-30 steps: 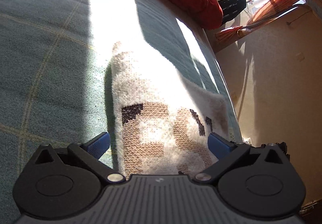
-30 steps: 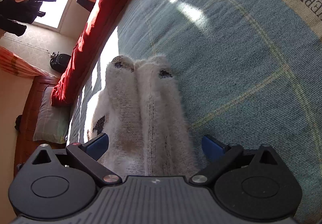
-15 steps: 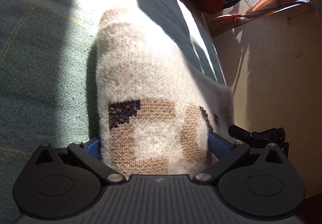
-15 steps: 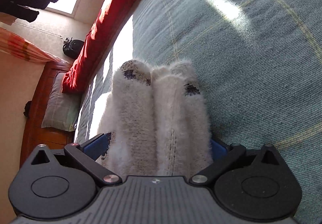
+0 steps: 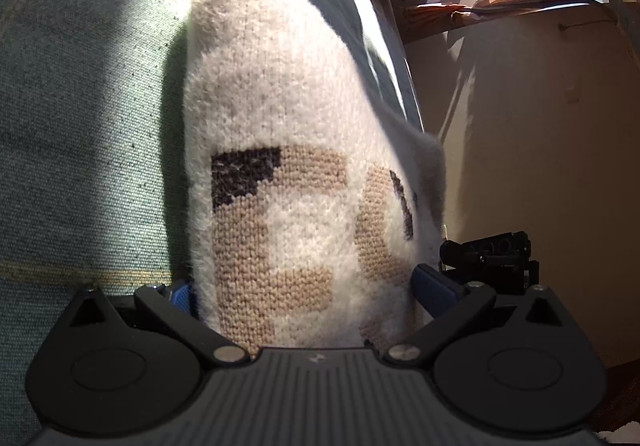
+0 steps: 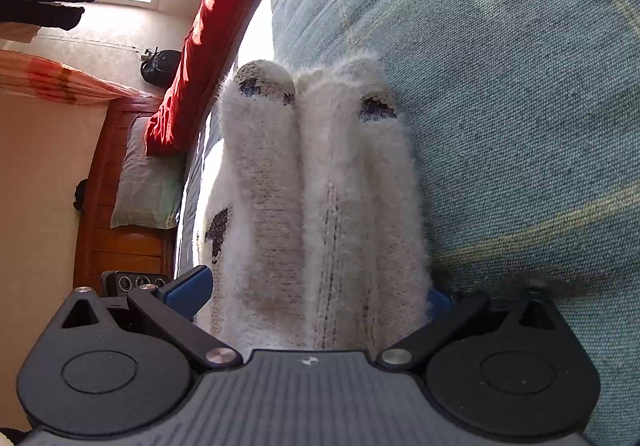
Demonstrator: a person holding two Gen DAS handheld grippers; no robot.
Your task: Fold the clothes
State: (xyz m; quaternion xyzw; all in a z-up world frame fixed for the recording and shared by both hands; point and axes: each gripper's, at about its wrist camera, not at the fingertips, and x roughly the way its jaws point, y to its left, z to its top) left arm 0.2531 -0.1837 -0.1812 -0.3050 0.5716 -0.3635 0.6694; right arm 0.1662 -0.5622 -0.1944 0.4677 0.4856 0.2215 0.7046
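A fuzzy white knitted garment [image 5: 296, 133] with tan and dark brown blocks lies folded on the teal bedspread [image 5: 80, 125]. My left gripper [image 5: 308, 286] is open and straddles its near end, with a blue pad [image 5: 432, 282] at each side of the knit. In the right wrist view the same garment [image 6: 320, 185] shows as a bundle of thick folds. My right gripper [image 6: 312, 294] is open around that end, its left blue pad [image 6: 188, 290] beside the fabric and its right one mostly hidden by the fluff.
A red blanket [image 6: 208, 17] lies along the far side of the bed, with a pillow [image 6: 144, 181] and wooden headboard [image 6: 120, 246] beyond. The bed edge [image 5: 400, 77] drops to a beige floor. A black device [image 5: 488, 262] sits by the garment's right corner.
Both grippers have moved forward over the garment's ends. The knit now fills the space between each pair of fingers, where earlier it lay ahead of them. The fingers' spread looks unchanged.
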